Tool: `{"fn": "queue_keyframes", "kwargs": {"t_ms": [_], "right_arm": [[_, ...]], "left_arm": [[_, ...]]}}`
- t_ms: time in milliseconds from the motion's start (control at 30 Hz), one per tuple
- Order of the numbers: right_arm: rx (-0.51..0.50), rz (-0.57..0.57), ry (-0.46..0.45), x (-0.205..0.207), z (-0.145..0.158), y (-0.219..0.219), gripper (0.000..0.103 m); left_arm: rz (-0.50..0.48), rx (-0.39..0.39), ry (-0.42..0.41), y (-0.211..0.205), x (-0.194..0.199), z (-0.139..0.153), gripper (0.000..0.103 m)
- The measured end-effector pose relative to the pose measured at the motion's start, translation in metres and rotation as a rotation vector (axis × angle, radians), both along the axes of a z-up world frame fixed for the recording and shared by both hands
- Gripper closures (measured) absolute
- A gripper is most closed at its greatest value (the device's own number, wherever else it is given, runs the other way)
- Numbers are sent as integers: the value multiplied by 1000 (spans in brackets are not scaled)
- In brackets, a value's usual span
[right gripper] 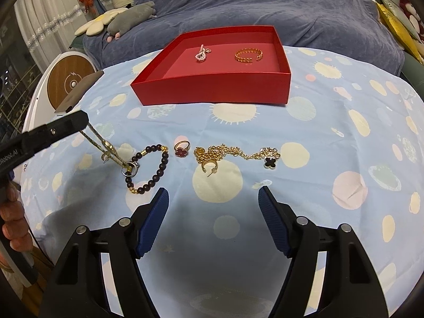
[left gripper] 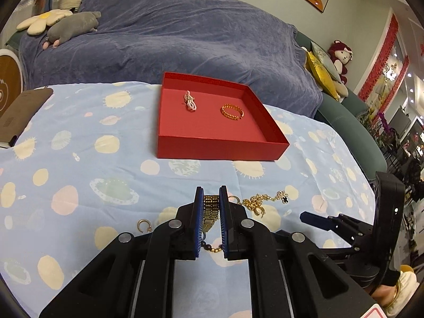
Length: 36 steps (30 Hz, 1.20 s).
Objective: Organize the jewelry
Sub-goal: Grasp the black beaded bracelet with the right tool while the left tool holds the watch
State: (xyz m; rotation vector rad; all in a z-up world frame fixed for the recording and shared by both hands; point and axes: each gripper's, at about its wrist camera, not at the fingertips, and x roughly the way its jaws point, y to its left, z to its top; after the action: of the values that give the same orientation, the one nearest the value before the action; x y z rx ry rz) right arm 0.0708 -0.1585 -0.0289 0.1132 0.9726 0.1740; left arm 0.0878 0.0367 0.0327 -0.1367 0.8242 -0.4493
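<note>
The left gripper [left gripper: 211, 212] is clamped on a gold mesh band [left gripper: 210, 213], its free end draped down to the spotted cloth [left gripper: 87, 159] over the worktop. The right wrist view shows what the left cannot: the band [right gripper: 106, 145] runs taut and slanting from the left gripper's tip [right gripper: 76, 122] down to a silver ring [right gripper: 131, 168] lying on a dark bead bracelet [right gripper: 152, 168], so band and bracelet may be snagged, though the frames do not settle it. The right gripper [right gripper: 213, 198] hovers with jaws spread wide and empty near the worktop's front edge. The red tray [left gripper: 220, 149] sits toward the far edge, straight ahead of the left jaws, already holding a pink bead piece [left gripper: 190, 101] and a gold bangle [left gripper: 232, 111]. Still on the cloth, in a row between tray and right gripper, lie a red clover ring [right gripper: 181, 149], a gold chain [right gripper: 225, 153] with a black clover charm [right gripper: 270, 162], and a hoop earring [right gripper: 208, 165]. The left view alone shows a second hoop [left gripper: 144, 225] left of its jaws. The band's long axis points away from the tray, so the carry looks likely to need a lift clear of the bracelet first.
</note>
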Motion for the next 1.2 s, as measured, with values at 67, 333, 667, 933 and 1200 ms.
{"fn": "queue_keyframes", "kwargs": {"t_ms": [67,333,667,933,1200], "right_arm": [[4,14,4,2,-2,7,40],[11,66,1,17,-6,39,51],[-15,40,31,44,-27,55,68],[-39,53,19,41,-24,57,95],[19,68,-31,30,1,51,96]], "left_arm": [[14,-5,-8,4,1,5,94],[46,-14,-13,14,4,15,94],[84,-20,-10,29,9,15,94],[93,-20,-1,36,13,13,94],[104,-29,-10,38,13,16,94]]}}
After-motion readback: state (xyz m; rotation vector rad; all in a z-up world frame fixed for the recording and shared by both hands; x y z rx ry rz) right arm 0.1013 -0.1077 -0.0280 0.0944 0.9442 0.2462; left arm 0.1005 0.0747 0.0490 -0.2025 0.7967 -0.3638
